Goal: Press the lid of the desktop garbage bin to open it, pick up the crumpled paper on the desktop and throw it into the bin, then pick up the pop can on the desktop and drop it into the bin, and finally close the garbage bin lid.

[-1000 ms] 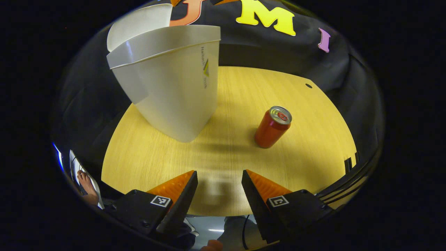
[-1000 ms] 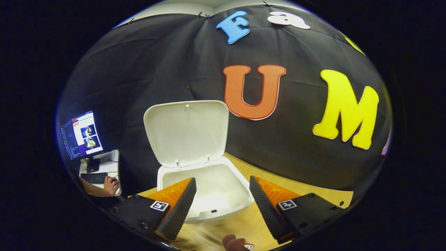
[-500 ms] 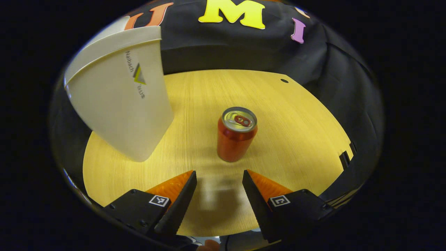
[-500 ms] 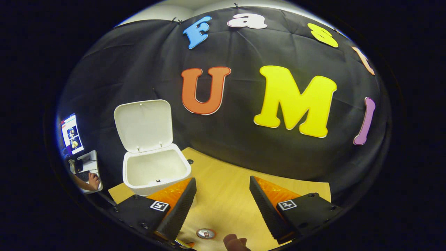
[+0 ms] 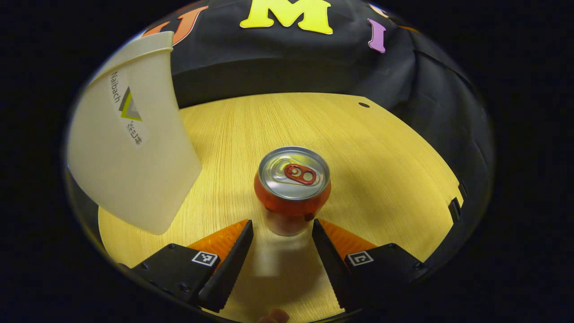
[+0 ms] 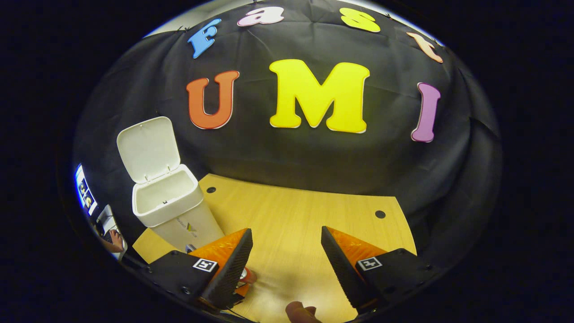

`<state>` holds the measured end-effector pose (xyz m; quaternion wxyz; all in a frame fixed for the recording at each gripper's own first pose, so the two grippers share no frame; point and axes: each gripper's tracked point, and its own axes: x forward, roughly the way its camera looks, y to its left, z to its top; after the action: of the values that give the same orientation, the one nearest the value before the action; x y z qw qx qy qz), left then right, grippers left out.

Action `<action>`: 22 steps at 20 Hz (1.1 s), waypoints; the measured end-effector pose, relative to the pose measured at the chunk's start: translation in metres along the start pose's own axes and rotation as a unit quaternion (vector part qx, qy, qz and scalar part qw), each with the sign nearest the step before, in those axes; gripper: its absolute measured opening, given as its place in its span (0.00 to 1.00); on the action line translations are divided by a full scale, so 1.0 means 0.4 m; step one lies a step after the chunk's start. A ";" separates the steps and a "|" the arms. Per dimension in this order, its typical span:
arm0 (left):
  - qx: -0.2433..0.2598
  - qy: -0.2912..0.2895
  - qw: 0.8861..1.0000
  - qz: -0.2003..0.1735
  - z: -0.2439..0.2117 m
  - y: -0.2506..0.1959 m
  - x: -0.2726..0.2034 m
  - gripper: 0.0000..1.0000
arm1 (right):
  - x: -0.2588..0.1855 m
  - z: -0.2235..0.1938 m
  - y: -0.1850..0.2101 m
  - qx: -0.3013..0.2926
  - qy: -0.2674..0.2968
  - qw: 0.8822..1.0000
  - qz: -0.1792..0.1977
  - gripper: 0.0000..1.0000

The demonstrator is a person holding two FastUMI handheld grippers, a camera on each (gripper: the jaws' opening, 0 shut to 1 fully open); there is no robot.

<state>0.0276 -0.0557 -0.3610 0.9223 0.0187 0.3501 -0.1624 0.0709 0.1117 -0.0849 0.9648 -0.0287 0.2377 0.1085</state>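
A red pop can [image 5: 292, 190] with a silver top stands upright on the wooden desktop [image 5: 381, 157]. My left gripper [image 5: 280, 233] is open just short of the can, whose base sits at the mouth of the two fingers without touching them. The white bin [image 5: 130, 148] rises close at the left in the left gripper view. In the right gripper view the bin [image 6: 168, 211] stands at the left with its lid [image 6: 148, 148] up and its inside looks bare from here. My right gripper [image 6: 287, 251] hangs open above the desktop [image 6: 305, 215], and a sliver of the can [image 6: 245, 274] peeks out beside its left finger.
Black cloth walls close the desk at the back and right. Small round holes [image 6: 380, 214] mark the desktop near its far edge. A person's hand rests at a side desk with a monitor [image 6: 85, 190] at the far left of the right gripper view.
My left gripper has swung right and moved in on the can, which now sits at its fingertips. My right gripper has pulled back and turned right, away from the bin.
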 end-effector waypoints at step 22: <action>0.010 -0.022 0.999 0.029 0.124 0.022 0.041 0.87 | -0.033 -0.088 -0.128 0.003 0.031 0.999 -0.039 0.97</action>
<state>0.0736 -0.0592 -0.3350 0.9339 0.0343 0.3274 -0.1396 0.0548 0.0556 -0.1097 0.9606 -0.0386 0.2665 0.0693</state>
